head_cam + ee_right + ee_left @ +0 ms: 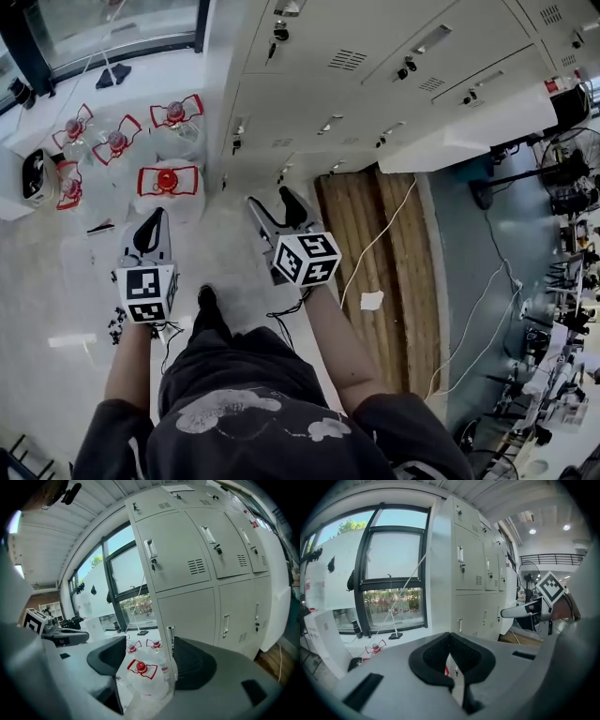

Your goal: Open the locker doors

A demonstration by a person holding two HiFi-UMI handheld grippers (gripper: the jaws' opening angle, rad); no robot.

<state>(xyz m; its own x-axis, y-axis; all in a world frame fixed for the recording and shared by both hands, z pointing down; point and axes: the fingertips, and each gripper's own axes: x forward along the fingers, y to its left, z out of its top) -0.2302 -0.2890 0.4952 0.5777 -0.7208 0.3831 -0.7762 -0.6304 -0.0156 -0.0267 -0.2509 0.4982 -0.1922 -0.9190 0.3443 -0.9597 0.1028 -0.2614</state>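
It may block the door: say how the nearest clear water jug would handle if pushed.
The jug looks large and thin-walled: probably heavy if full, though its fill is unclear. Its broad base suggests sliding rather than tipping. The red handle likely gives the firmest hold.
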